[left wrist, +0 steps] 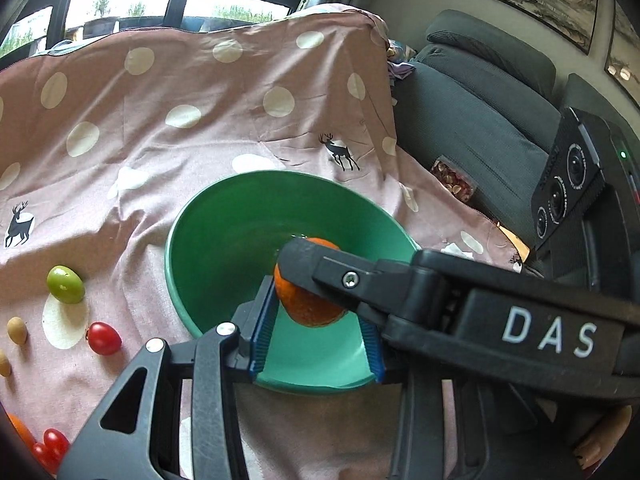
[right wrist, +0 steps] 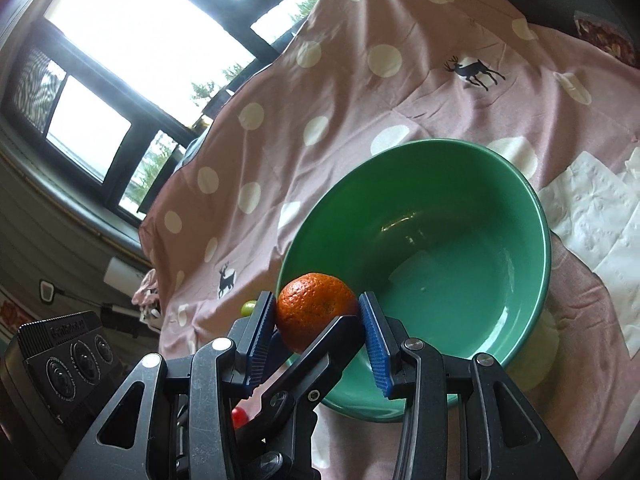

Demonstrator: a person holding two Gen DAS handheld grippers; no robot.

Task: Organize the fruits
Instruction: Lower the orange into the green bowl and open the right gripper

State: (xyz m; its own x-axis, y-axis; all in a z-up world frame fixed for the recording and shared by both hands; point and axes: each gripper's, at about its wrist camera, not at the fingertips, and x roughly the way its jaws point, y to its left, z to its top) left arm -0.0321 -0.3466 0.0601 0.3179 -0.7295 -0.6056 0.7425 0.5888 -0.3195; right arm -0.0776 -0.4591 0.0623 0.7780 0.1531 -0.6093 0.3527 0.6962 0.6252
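Observation:
A green bowl [left wrist: 224,240] stands on the pink dotted cloth; it also shows in the right wrist view [right wrist: 460,248]. My right gripper [right wrist: 318,314] is shut on an orange mandarin [right wrist: 316,304] and holds it over the bowl's near rim. In the left wrist view the same mandarin [left wrist: 308,308] sits between my left gripper's [left wrist: 316,332] blue pads, with the right gripper's black arm [left wrist: 400,280] crossing over it. The left pads stand wider than the fruit, so the left gripper looks open.
On the cloth left of the bowl lie a green fruit [left wrist: 65,284], a red cherry tomato [left wrist: 104,338], more tomatoes [left wrist: 52,446] and beige pieces [left wrist: 17,330]. White tissues [right wrist: 596,220] lie right of the bowl. A grey sofa [left wrist: 480,128] stands beyond the cloth.

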